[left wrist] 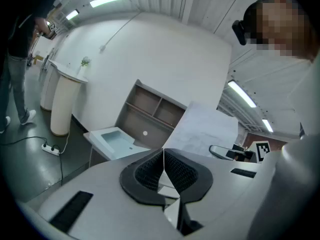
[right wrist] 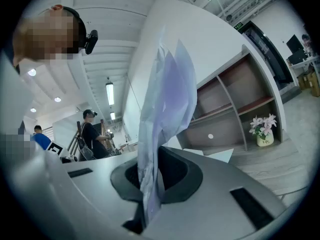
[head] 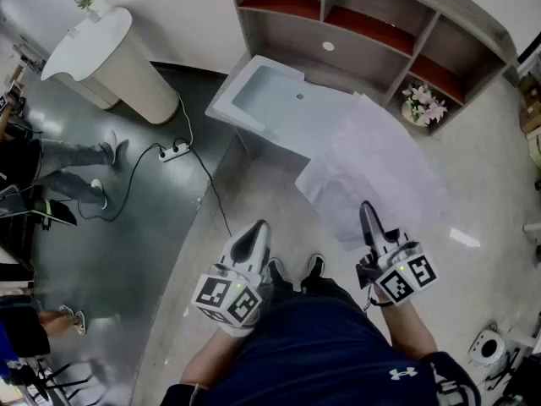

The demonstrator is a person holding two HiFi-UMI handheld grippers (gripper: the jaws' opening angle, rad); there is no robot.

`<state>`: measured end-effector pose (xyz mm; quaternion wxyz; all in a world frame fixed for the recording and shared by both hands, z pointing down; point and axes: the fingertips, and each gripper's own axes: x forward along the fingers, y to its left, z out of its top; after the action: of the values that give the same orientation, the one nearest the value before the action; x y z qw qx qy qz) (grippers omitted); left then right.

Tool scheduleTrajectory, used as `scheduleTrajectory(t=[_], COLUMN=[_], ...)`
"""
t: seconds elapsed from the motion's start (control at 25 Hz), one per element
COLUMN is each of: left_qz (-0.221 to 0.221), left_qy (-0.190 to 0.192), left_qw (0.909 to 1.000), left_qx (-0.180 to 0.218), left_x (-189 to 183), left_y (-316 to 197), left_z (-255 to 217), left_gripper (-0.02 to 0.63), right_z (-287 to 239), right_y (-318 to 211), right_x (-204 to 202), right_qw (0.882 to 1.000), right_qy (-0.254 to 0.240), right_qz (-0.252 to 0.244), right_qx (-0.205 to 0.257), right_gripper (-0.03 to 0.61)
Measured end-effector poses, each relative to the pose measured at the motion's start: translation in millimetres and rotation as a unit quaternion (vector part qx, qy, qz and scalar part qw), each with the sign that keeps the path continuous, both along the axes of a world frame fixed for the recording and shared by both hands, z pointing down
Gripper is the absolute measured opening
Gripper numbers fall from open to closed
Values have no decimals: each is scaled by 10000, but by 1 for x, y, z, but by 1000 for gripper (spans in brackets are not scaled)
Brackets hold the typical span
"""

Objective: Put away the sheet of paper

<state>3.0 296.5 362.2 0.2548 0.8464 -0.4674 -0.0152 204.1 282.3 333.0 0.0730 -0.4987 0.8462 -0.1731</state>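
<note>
The sheet of paper (head: 376, 172) is large, thin and whitish, and hangs in the air in front of me. My right gripper (head: 367, 210) is shut on its near edge. In the right gripper view the paper (right wrist: 167, 94) rises from between the closed jaws of the right gripper (right wrist: 152, 171) and hides much of the scene ahead. My left gripper (head: 257, 229) hovers to the left of the paper, apart from it. Its jaws are shut with nothing between them (left wrist: 163, 158). From the left gripper view the paper (left wrist: 205, 129) shows at the right.
A white desk with a sunken top (head: 283, 100) stands ahead, with a grey open shelf unit (head: 372, 32) behind it. A flower pot (head: 425, 106) sits on the floor at the right. A white pedestal (head: 110, 57), a power strip with cables (head: 175, 150) and bystanders' legs (head: 76, 155) are at the left.
</note>
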Motion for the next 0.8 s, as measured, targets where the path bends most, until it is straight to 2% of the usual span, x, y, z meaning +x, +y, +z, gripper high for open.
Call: scheduleTrajectory(t=[0.32,0.8], left_qz=[63,336], left_qy=[129,240], left_qw=[9999,9984], left_qx=[77,376], left_x=[-36,-65], left_y=[0,-14], left_z=[-4,-22], left_gripper=[17,17], right_z=[-9,-20], right_y=[6,7], right_x=[-36,-50], right_qw=[9997,9976], right_qy=[142,-7], right_qz=[143,651], right_qx=[128,229], right_gripper=[14,14])
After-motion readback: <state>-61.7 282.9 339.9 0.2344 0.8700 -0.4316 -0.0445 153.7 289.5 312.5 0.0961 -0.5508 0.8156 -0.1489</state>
